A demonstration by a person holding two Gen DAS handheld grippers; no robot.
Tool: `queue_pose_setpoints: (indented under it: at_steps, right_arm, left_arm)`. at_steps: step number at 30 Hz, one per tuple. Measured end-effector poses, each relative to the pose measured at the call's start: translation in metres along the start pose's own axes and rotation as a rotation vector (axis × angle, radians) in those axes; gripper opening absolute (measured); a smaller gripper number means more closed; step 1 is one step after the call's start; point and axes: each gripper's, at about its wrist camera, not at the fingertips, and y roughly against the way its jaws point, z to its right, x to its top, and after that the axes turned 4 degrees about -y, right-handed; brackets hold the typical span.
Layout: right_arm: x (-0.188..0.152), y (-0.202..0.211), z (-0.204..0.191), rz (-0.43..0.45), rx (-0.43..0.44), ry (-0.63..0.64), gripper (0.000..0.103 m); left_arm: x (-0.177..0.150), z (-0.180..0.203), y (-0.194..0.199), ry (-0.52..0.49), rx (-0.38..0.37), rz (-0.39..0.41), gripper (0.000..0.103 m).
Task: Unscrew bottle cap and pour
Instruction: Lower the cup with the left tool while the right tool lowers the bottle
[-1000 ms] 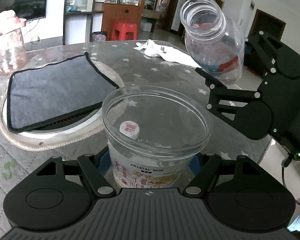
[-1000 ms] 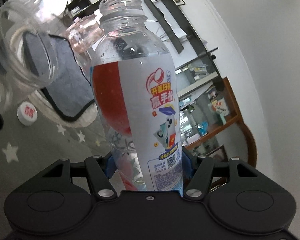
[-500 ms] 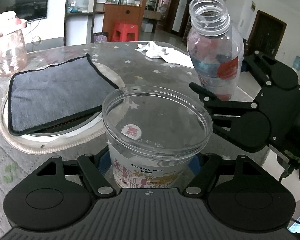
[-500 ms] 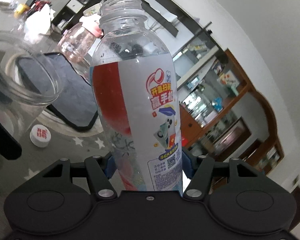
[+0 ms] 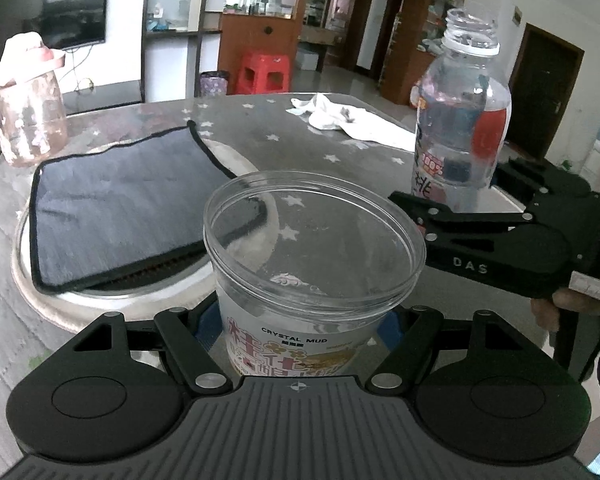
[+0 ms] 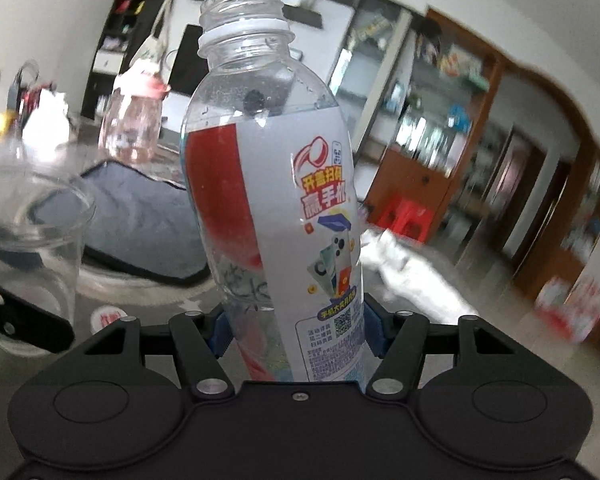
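A clear wide-mouthed jar (image 5: 314, 256) labelled CRYSTAL MUD stands on the table, and my left gripper (image 5: 300, 328) is shut on its lower body. To its right an uncapped clear plastic bottle (image 5: 460, 116) with a red and white label stands upright, held by my right gripper (image 6: 296, 332), shut on the bottle (image 6: 268, 184) near its base. The jar (image 6: 32, 216) shows at the left of the right wrist view. The white bottle cap (image 6: 106, 318) lies on the table beside the jar. A little clear liquid sits low in the jar.
A dark grey cloth (image 5: 120, 200) lies on a round glass tray (image 5: 44, 300) left of the jar. A pink bottle (image 5: 30, 116) stands at the far left. A crumpled white cloth (image 5: 352, 124) lies at the back right. The table edge runs close behind the plastic bottle.
The plastic bottle has swung from tilted over the jar back to upright and moved right and down toward the table. The jar and left gripper have stayed put.
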Motion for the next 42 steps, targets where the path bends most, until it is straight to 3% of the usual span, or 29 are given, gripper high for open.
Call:
queue_pose_setpoints:
  at_steps: [13, 27, 42]
  right_arm:
    - [-0.001, -0.009, 0.032, -0.043, 0.096, -0.220, 0.065]
    - [0.010, -0.034, 0.039, -0.034, 0.166, -0.331, 0.065]
    - [0.018, -0.061, 0.038, -0.018, 0.173, -0.377, 0.065]
  left_arm:
    - [0.024, -0.018, -0.014, 0.009, 0.038, 0.012, 0.075]
    - [0.059, -0.042, -0.038, 0.031, 0.063, 0.037, 0.075]
    - [0.089, -0.071, -0.082, 0.066, 0.076, 0.042, 0.075]
